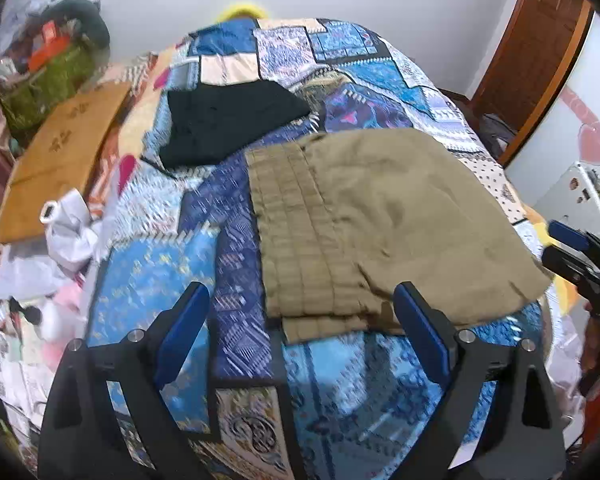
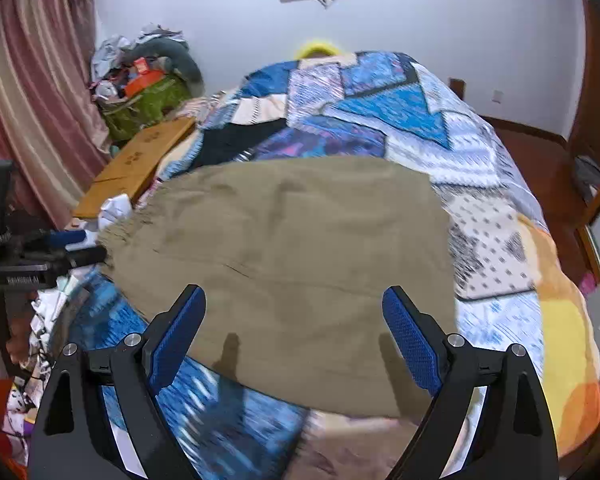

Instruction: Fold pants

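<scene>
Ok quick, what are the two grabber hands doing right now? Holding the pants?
Left gripper: open, holding nothing, above the near edge of the khaki pants.
Right gripper: open, holding nothing, over the pants.

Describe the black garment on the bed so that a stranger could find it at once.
Start from the bed's patchwork quilt, mostly blue. Beyond the folded khaki pants, toward the wall, lies the black garment, folded flat. It is the only plain dark piece there, and smaller than the khaki one.

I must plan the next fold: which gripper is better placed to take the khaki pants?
Probably the right gripper: it is open, and the khaki pants lie directly between its fingers. The left gripper, also open, faces only their waistband edge.
</scene>
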`<state>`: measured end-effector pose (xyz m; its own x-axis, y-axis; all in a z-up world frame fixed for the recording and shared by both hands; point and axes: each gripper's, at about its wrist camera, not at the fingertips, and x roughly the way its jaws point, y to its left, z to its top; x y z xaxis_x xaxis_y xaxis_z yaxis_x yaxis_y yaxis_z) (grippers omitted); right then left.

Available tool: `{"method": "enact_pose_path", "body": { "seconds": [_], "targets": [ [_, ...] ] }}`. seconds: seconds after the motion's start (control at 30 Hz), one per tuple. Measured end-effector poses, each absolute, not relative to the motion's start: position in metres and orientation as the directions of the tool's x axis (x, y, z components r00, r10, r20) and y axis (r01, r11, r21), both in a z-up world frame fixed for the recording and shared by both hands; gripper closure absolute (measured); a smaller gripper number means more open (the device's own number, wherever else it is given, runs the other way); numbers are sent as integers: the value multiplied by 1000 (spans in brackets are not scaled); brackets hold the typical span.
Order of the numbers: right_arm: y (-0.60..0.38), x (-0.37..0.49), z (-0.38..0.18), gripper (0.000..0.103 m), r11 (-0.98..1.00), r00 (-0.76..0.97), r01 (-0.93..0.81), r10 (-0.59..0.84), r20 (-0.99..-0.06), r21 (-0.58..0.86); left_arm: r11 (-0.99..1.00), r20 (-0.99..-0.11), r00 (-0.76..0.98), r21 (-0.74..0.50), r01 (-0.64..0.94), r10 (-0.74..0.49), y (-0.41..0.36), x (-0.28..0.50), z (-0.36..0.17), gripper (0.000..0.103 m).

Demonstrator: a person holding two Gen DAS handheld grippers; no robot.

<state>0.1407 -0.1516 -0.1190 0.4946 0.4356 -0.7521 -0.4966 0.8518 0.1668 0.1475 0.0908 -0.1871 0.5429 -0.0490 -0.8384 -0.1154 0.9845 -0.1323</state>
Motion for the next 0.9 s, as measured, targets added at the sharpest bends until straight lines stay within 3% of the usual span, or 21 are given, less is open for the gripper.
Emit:
{"method": "enact_pose_path", "body": {
  "seconds": [0.43, 0.5, 0.73, 0.9],
  "targets": [
    [-113, 135, -164, 13, 822, 453, -564, 383, -805, 74, 943, -838, 473, -330, -43, -272, 69, 139, -219, 6],
    [-114, 136, -164, 13, 821, 443, -565, 387, -809, 83, 922, -824, 474, -383, -64, -309, 71, 145, -220, 1],
    [-115, 134, -165, 12, 820, 443, -565, 401, -802, 98, 800, -742, 518, -576, -167, -426, 99, 164, -222, 1],
    [-115, 134, -165, 11, 819, 441, -564, 409, -799, 108, 741, -714, 518, -639, -207, -471, 107, 170, -223, 1]
  ]
}}
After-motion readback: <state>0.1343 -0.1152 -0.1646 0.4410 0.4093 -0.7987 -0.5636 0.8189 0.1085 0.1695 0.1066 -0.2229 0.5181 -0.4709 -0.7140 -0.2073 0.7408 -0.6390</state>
